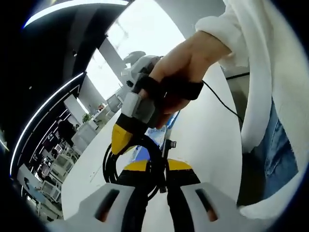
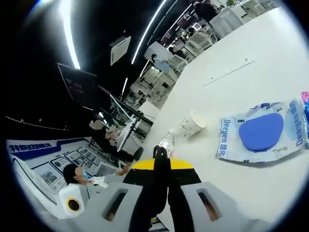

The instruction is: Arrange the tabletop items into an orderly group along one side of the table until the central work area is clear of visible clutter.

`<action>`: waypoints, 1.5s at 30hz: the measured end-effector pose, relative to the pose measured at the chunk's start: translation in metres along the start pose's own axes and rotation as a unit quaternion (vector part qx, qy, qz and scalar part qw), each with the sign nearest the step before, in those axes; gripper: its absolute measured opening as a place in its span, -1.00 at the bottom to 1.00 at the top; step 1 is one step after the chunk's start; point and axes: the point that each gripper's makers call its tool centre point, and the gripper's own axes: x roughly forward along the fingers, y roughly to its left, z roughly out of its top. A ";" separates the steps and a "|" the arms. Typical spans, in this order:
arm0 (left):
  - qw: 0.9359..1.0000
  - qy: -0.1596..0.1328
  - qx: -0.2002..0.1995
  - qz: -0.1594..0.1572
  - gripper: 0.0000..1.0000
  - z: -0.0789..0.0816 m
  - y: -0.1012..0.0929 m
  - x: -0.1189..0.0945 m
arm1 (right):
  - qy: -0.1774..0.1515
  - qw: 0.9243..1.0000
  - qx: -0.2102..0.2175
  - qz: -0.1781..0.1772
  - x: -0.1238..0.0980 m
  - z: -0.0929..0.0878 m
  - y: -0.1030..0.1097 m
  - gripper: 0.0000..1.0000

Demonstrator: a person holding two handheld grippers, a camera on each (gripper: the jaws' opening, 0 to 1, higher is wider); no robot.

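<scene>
A coil of black cable (image 1: 109,163) hangs above the white table (image 1: 203,135), looping out to the left of my jaws. My left gripper (image 1: 158,166) is shut on the bundle, which runs down between its yellow tips. A hand carries my right gripper (image 1: 120,139) in from above, its yellow tip against the same coil. In the right gripper view, the right gripper (image 2: 161,162) is shut on a strand of the black cable (image 2: 161,153). On the table beyond lie a blue-and-white packet (image 2: 260,135), a tipped paper cup (image 2: 191,124) and a small plastic bottle (image 2: 167,139).
The person's white sleeve (image 1: 270,63) and jeans (image 1: 275,154) stand close on the right of the left gripper view. A thin black wire (image 1: 219,99) trails across the table. Office desks and seated people (image 2: 104,137) lie past the table's far edge.
</scene>
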 end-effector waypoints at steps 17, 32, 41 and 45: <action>0.973 -0.110 -0.194 0.059 -0.54 0.024 0.044 -0.017 | -0.102 0.995 0.018 0.015 -0.045 0.047 0.005 -0.94; 0.926 -0.137 -0.347 0.056 -0.16 0.006 0.054 -0.017 | -0.177 0.983 0.033 -0.019 -0.113 0.056 -0.016 -0.94; 0.905 -0.142 -0.395 0.062 0.29 -0.003 0.059 -0.017 | -0.216 0.972 0.060 -0.064 -0.157 0.048 -0.053 -0.93; 0.904 -0.132 -0.400 0.076 0.45 -0.010 0.062 -0.017 | -0.227 0.968 0.076 -0.080 -0.168 0.040 -0.065 -0.94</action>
